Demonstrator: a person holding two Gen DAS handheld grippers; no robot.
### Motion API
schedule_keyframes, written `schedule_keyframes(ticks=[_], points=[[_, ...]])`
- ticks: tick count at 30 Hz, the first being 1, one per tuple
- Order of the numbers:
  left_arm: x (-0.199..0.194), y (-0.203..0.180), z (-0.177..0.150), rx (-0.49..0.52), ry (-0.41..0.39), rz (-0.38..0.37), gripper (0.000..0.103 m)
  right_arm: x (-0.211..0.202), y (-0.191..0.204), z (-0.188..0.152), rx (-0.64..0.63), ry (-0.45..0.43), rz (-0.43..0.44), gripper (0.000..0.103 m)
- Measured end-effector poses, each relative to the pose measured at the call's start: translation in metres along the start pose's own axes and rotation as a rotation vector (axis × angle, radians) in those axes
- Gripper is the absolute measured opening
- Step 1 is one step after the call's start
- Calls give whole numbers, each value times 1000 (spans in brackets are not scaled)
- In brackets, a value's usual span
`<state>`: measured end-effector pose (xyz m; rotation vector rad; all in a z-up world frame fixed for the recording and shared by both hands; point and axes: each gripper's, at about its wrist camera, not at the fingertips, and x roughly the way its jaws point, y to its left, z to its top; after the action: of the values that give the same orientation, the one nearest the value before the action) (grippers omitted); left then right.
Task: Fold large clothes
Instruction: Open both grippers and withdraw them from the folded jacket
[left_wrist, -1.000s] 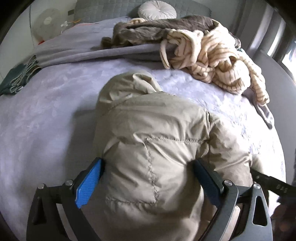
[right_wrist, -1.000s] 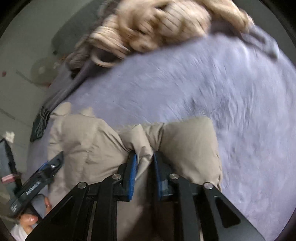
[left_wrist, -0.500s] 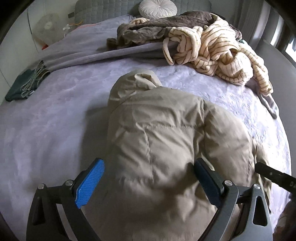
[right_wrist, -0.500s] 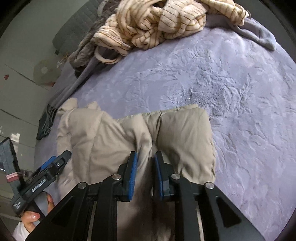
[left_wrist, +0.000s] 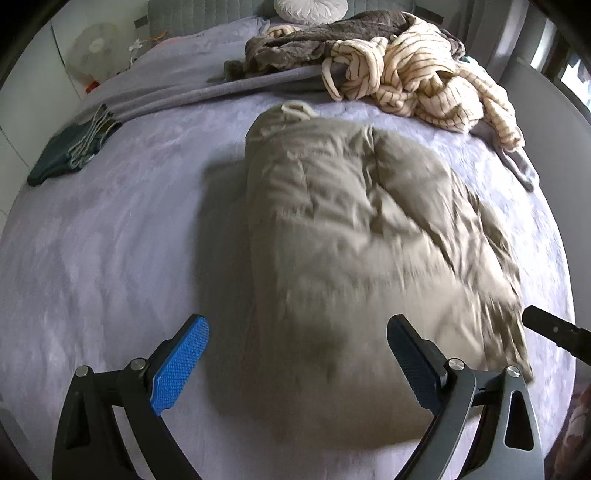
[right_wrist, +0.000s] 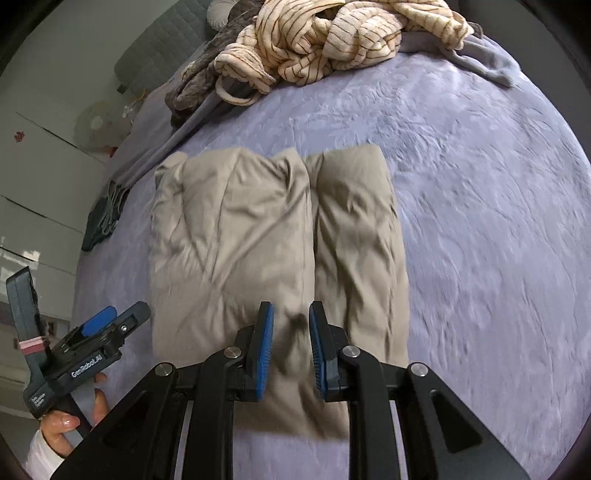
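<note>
khaki puffer jacket (left_wrist: 362, 236) lies folded on the lavender bed (left_wrist: 110, 240), just ahead of both tongs. left tongs (left_wrist: 297, 343) spread wide above its near end; right tongs (right_wrist: 291, 332) narrowly parted over its near hem, gripping nothing. bare blanket flanks it. only the right view shows the left hand (right_wrist: 70, 417).

Legible text: one item. White lettering reading "GenRobot.AI" runs along the dark side of the left gripper (right_wrist: 94, 334) body, seen at the lower left of the right wrist view. A second, smaller line of white print sits lower on the same body near the person's left hand (right_wrist: 61, 424), too small to read; no other text, label or number is readable in either view.
</note>
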<state>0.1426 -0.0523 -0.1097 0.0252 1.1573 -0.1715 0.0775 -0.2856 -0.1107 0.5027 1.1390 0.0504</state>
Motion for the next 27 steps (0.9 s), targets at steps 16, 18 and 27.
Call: schedule_keyframes(ticks=[16,18,27], points=[[-98,14,-62,-34,-59,50,102,-80,37,-76,-105,-57,-146,62],[-109,13,-64,-31,-80,66,102,-92,45,-80,-131,-85,-176,73],[-144,12,-69,-33,-138,88,102,-120,73,-84,-198,-174,-251,84]])
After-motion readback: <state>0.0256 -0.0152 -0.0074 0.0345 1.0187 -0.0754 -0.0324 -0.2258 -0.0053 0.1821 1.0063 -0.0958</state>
